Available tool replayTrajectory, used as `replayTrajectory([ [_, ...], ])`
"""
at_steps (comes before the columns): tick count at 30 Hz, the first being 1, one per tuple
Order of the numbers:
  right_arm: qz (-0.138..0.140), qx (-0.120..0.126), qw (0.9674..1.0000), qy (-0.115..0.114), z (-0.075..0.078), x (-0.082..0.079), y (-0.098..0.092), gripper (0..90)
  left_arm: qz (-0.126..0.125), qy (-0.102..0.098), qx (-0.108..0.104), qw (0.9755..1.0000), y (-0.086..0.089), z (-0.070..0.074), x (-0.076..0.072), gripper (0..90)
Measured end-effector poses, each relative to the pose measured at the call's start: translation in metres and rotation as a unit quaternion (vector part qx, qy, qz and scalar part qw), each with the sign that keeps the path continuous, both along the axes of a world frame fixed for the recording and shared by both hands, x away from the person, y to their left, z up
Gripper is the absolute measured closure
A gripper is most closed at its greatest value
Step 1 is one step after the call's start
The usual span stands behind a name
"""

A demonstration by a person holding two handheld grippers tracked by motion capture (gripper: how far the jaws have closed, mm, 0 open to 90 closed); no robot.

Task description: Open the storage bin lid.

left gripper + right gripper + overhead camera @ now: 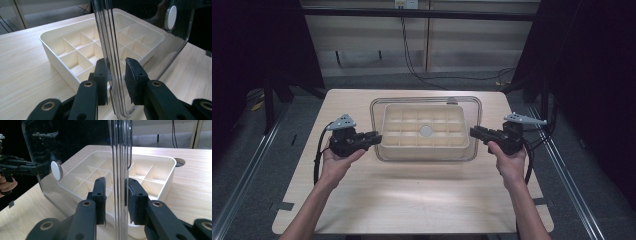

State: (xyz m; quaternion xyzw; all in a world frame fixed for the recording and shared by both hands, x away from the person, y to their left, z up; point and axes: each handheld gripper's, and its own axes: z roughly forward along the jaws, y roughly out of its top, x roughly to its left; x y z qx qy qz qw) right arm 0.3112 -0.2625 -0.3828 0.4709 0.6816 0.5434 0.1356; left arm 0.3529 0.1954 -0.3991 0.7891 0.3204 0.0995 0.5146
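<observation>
Left gripper (376, 137) pinching the clear lid's (426, 100) left edge, right gripper (475, 133) pinching its right edge. Lid held level just above the cream tray (425, 146) at mid-table (412, 200).

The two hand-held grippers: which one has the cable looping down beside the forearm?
The left hand-held gripper, on the clear lid's left edge; its black cable curves down alongside that forearm.

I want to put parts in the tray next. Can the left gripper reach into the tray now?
Probably not. The left gripper is shut on the clear lid's rim, the right gripper holds the opposite rim, and the lid lies over the tray.
</observation>
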Motion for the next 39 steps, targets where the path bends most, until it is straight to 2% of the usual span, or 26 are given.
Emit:
replayTrajectory([
  [3,0.001,0.004,1.0000,0.000,0.000,-0.002,0.001,71.0,0.000,0.001,0.003,1.0000,0.001,-0.002,-0.002,72.2],
  [7,0.002,0.011,0.9999,0.006,-0.004,-0.004,0.003,71.0,0.009,0.001,-0.008,0.9999,0.004,0.000,-0.005,72.4],
  [14,0.007,0.012,0.9998,0.013,-0.006,-0.008,0.005,70.9,0.009,0.006,0.005,0.9999,0.007,-0.002,-0.012,72.0],
  [16,0.015,0.041,0.9986,0.031,-0.008,-0.011,0.004,71.2,0.002,0.012,0.002,0.9999,0.011,-0.003,-0.014,71.8],
  [18,0.016,0.042,0.9985,0.030,-0.009,-0.013,0.005,71.5,0.000,0.012,0.003,0.9999,0.012,-0.003,-0.015,71.9],
  [20,0.019,0.033,0.9988,0.030,-0.008,-0.016,0.008,71.6,0.001,0.012,0.010,0.9999,0.013,-0.004,-0.018,71.9],
  [28,0.020,0.016,0.9993,0.029,-0.011,-0.025,0.013,71.4,-0.002,0.020,0.011,0.9997,0.017,-0.010,-0.028,71.9],
  [35,0.019,0.016,0.9994,0.022,-0.011,-0.036,0.013,71.5,-0.003,0.020,0.014,0.9997,0.015,-0.009,-0.035,71.7],
  [39,0.018,0.017,0.9995,0.021,-0.011,-0.042,0.011,71.6,-0.007,0.013,0.021,0.9997,0.014,-0.008,-0.042,71.6],
])
